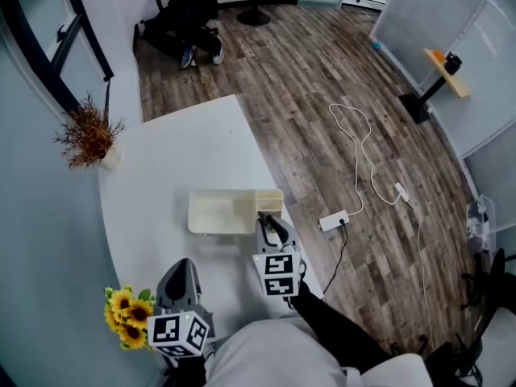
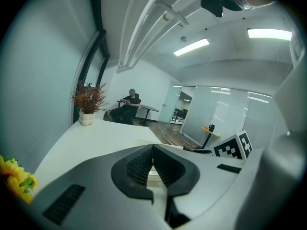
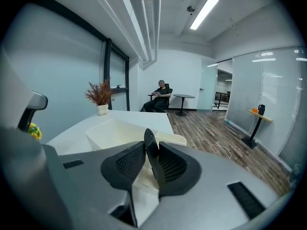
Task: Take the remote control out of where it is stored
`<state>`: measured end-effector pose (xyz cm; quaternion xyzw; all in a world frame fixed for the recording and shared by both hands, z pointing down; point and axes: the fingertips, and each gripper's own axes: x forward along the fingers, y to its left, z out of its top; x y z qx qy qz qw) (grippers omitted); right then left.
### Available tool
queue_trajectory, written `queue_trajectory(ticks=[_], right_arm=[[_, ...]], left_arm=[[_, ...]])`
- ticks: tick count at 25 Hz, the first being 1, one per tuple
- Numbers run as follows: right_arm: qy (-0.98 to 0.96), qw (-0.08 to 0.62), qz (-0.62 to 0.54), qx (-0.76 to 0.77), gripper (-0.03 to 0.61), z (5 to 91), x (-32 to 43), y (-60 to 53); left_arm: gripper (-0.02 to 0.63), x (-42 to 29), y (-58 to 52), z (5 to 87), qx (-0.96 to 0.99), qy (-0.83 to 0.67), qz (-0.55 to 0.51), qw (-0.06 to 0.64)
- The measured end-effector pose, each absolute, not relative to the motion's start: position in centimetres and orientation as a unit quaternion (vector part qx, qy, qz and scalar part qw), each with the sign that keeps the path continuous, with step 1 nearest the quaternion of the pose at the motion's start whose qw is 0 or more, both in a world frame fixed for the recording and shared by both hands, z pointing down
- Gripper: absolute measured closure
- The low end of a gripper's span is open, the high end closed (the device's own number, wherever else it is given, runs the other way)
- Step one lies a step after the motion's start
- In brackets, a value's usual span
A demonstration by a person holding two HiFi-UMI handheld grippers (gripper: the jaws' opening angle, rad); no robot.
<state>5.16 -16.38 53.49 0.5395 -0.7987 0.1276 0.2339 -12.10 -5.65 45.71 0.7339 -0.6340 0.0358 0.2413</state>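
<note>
A thin black remote control [image 3: 150, 153] stands on edge between the pads of my right gripper [image 3: 148, 161], which is shut on it. In the head view that gripper [image 1: 270, 224] sits at the right end of a cream storage tray [image 1: 211, 213], and the remote [image 1: 277, 230] shows as a dark strip in the jaws, just below the tray's small end compartment [image 1: 269, 199]. The tray's large section [image 3: 103, 130] looks bare inside. My left gripper [image 1: 183, 264] rests low on the white table [image 1: 185, 147], shut with nothing in it; its pads [image 2: 144, 163] meet.
Yellow sunflowers [image 1: 127, 313] stand by the left gripper. A dried plant in a white vase [image 1: 90, 138] is at the table's far left. The table's right edge drops to a wood floor with a power strip and white cable [image 1: 334, 220]. A person [image 1: 190, 10] sits far back.
</note>
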Motion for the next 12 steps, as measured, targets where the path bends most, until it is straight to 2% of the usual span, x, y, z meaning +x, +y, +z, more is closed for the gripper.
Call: queue_trajectory(ticks=[12], right_arm=[[-0.801, 0.222, 0.133, 0.540, 0.503, 52.85, 5.43, -16.14]], left_arm=[[0.606, -11.82, -5.54, 45.44, 0.736, -0.633, 0.036, 0.239]])
